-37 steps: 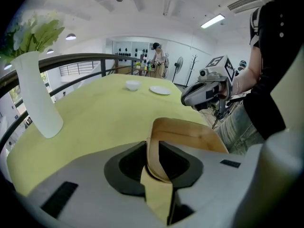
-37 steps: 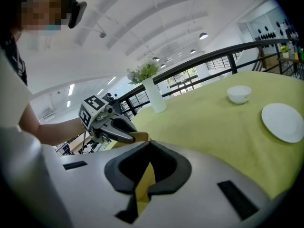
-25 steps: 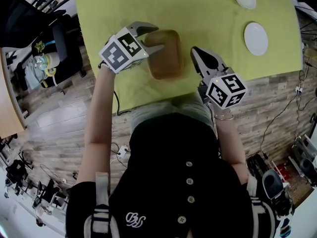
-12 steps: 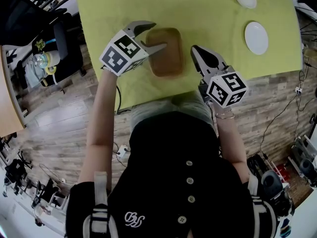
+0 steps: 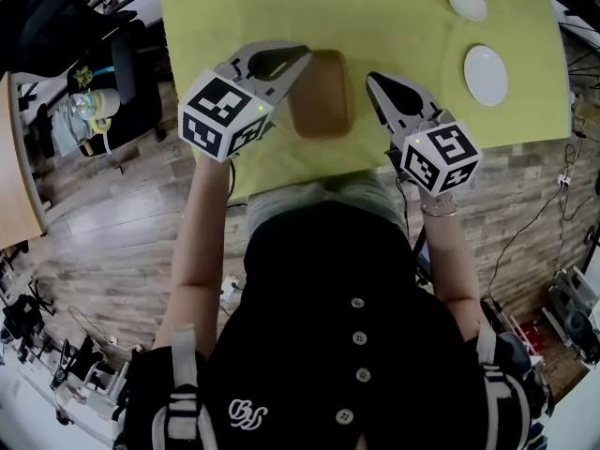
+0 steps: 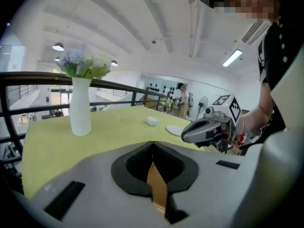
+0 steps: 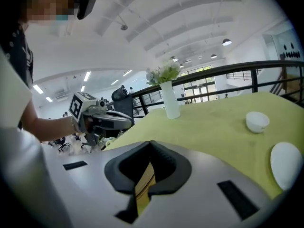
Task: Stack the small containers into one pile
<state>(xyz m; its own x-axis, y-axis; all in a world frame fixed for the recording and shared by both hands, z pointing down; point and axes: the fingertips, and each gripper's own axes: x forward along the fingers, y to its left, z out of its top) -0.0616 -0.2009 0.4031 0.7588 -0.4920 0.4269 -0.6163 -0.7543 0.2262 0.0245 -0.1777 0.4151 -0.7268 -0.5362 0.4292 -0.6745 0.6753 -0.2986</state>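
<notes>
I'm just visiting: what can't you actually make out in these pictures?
- Brown container: the head view, looking down, doesn't show whether it is one or several nested.
- Left claw, closing: its own view shows a brown sliver between the jaws; whether it grips is unclear.
- White plate: cut off by the right gripper view's edge.
- Vase: outside the head view's top edge.

Container (image 5: 321,92): we see plain brown.
Cloth (image 5: 394,17) under right gripper (image 5: 373,80): yellow-green, unpatterned.
Plate (image 5: 485,74), bowl (image 5: 466,0) beyond it: white.
Cube (image 5: 441,157) on it: black-and-white square markers.
Vase (image 6: 80,106): white; flowers pale blue.
</notes>
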